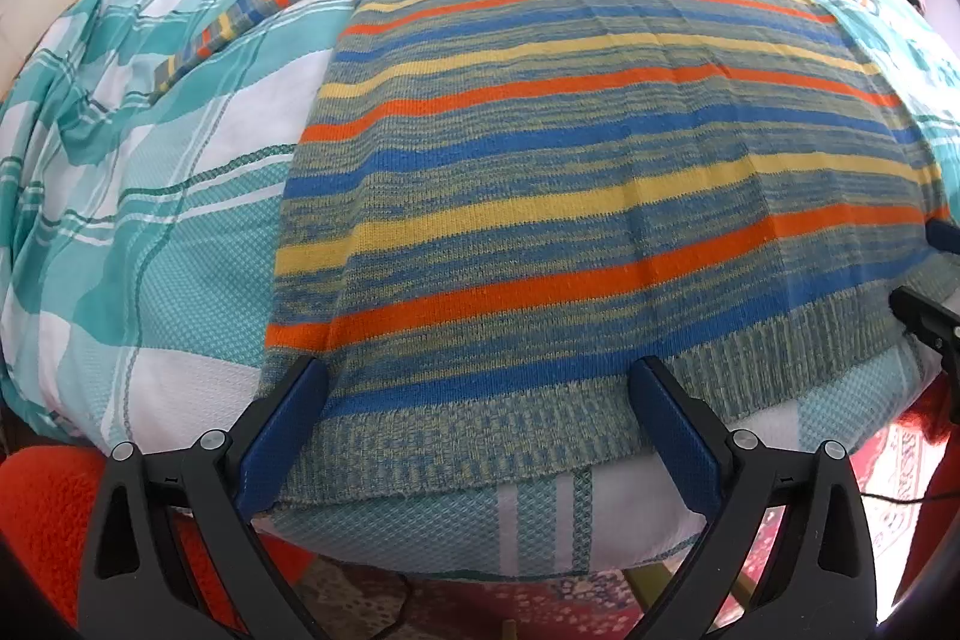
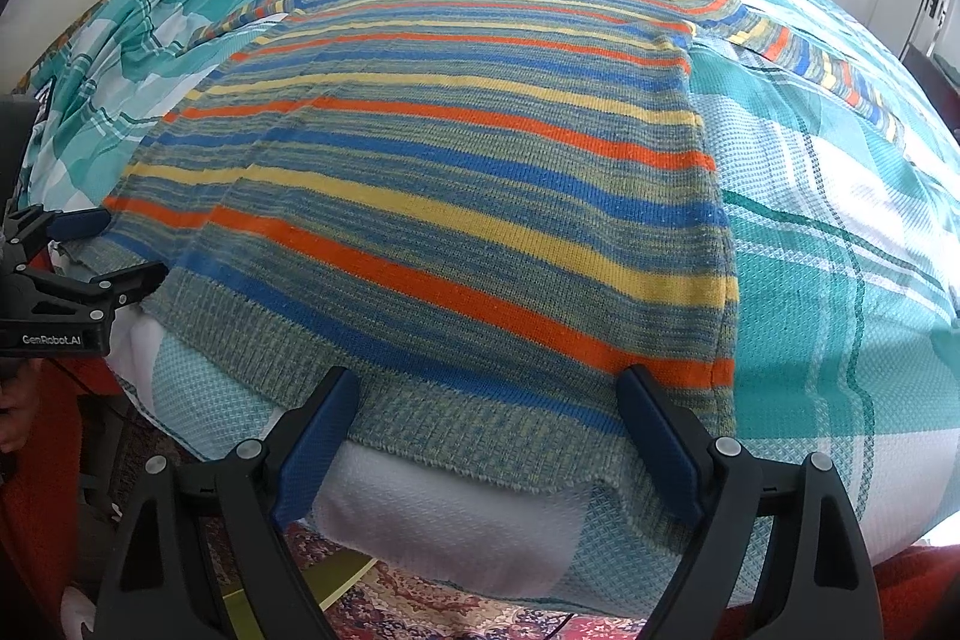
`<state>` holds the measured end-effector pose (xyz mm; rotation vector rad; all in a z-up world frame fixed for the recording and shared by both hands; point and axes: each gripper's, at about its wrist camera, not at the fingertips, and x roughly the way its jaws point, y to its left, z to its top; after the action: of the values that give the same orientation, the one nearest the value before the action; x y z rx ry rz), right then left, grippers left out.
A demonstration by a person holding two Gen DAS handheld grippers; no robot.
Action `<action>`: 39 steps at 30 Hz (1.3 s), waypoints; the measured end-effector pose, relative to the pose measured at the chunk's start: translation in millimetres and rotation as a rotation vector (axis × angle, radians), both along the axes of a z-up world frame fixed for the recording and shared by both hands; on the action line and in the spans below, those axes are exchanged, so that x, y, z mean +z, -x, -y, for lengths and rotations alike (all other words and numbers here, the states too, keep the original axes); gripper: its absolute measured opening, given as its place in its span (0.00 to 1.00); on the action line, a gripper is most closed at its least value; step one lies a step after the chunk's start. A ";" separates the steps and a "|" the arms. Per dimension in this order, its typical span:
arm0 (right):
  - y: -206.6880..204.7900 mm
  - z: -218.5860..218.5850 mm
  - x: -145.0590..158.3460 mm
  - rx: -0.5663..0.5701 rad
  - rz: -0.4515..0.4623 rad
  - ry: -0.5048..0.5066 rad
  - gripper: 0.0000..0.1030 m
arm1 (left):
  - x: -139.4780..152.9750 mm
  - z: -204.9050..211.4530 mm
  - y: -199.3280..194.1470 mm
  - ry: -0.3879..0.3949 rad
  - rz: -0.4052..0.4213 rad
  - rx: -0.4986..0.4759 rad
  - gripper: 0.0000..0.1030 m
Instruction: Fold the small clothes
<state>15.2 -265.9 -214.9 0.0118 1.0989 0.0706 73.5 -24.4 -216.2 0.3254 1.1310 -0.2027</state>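
A striped knit sweater (image 1: 600, 196) is seen spread flat at the bed's (image 2: 840, 280) near edge. Both the left gripper (image 1: 480, 400) and right gripper (image 2: 486, 403) are held wide, apparently just over its ribbed hem (image 2: 480, 436). Soft, limp knit is best pinched at the hem corners.

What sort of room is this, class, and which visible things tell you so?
Probably a bedroom: a striped sweater lies flat on a bed with a teal checked bedspread, and a patterned rug covers the floor.
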 end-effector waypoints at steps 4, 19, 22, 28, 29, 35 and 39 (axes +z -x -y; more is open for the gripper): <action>-1.4 -0.9 0.0 -0.004 -0.004 -0.002 0.87 | -0.4 -0.1 1.1 -0.006 0.003 -0.013 0.99; 1.8 -1.1 2.5 0.019 0.017 -0.021 0.90 | 7.7 -1.4 7.1 0.003 0.032 0.010 0.99; 2.2 -2.4 2.0 0.038 0.009 -0.031 0.96 | 8.1 -1.2 6.7 0.002 0.027 0.012 0.99; 7.4 -14.3 9.4 0.075 0.000 0.037 0.99 | 34.0 -6.9 12.9 0.055 0.084 0.033 0.98; 9.4 -14.0 13.5 0.074 0.004 0.031 0.99 | 44.6 -10.6 15.2 0.084 0.126 0.042 0.98; 20.4 14.1 55.0 0.016 0.091 -0.143 0.99 | 69.6 -42.7 5.7 0.147 0.233 0.183 0.98; 4.5 79.2 86.4 -0.088 0.153 -0.306 0.99 | 66.0 -57.5 -7.1 0.170 0.218 0.264 0.98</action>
<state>10.6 -345.1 -128.5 0.3244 0.9247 0.1582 80.6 33.1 -150.2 0.0433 0.9231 -0.0280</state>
